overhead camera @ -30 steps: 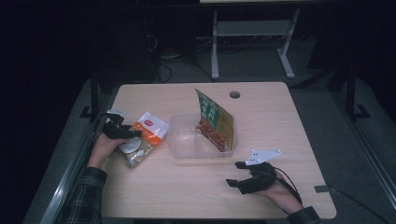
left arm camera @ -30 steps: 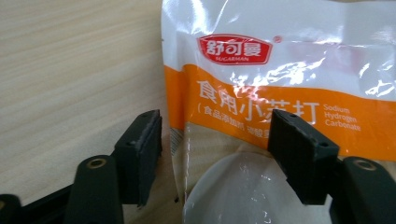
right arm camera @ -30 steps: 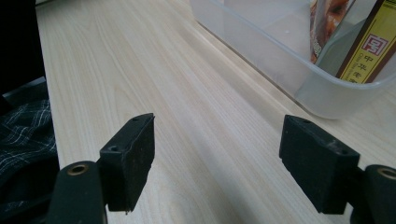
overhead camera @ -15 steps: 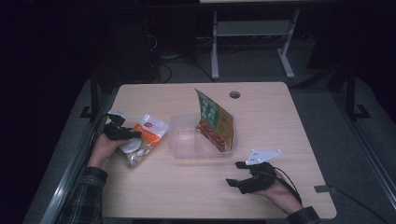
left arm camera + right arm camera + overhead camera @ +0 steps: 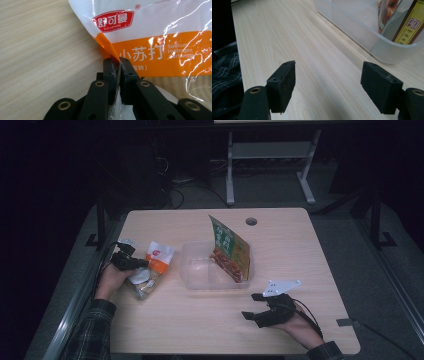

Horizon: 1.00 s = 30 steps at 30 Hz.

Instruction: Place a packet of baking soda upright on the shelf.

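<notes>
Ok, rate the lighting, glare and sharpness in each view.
High view: dim, dark surroundings, soft detail on the pale wooden table. Left gripper view: bright, sharp print, white glare streaks on the glossy orange-and-white plastic bag. Right gripper view: evenly lit, the clear plastic tub slightly soft.

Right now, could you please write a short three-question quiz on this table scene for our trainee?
1. True or false: the left gripper is clamped on the edge of the orange and white packet.
2. Where does the green and yellow packet stand? A: flat on the table. B: leaning inside the clear plastic tub. C: in the right gripper.
3. Fill in: the right gripper's jaws are ____, with nothing between them.

Key: 1 true; 2 B; 3 open.
</notes>
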Motion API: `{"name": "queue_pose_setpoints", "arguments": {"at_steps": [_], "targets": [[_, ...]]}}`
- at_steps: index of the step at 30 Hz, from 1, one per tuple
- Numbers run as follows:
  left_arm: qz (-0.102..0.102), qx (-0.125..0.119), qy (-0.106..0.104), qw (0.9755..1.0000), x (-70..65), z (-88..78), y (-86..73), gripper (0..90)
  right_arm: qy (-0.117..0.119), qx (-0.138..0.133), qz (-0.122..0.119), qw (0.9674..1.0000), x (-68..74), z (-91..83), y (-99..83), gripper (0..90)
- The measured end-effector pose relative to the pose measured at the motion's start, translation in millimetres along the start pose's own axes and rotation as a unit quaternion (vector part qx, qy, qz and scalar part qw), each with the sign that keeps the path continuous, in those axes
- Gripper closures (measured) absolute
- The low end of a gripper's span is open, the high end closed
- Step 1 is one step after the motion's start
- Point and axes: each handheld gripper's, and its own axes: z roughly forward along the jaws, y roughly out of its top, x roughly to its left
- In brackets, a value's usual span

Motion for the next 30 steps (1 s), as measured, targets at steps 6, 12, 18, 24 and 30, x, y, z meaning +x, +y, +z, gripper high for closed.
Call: {"name": "queue_pose_setpoints", "arguments": {"at_steps": [6,12,18,24,30], "targets": [[-0.009,-0.013,-0.002,0.9999,1.3,-4.1,-0.3,89.2,-0.003,0.000,-0.001,1.0000,-0.1,-0.8,-0.1,27.6],[-0.024,-0.051,-0.018,0.9982,-0.1,-15.4,-0.1,89.5,-0.003,-0.001,-0.001,1.0000,-0.7,-1.4,0.0,27.6],[-0.026,-0.078,-0.028,0.9962,-3.6,-31.6,-1.5,89.5,-0.003,-0.002,-0.001,1.0000,-0.5,-2.0,-0.2,27.3],[-0.023,-0.103,-0.035,0.9938,-8.5,-47.6,-1.8,89.6,-0.004,-0.003,0.002,1.0000,-0.6,-2.3,0.5,27.0],[-0.020,-0.133,-0.048,0.9897,-16.4,-68.2,-2.9,89.7,-0.004,-0.003,-0.001,1.0000,-0.4,-1.0,1.3,26.6]]}}
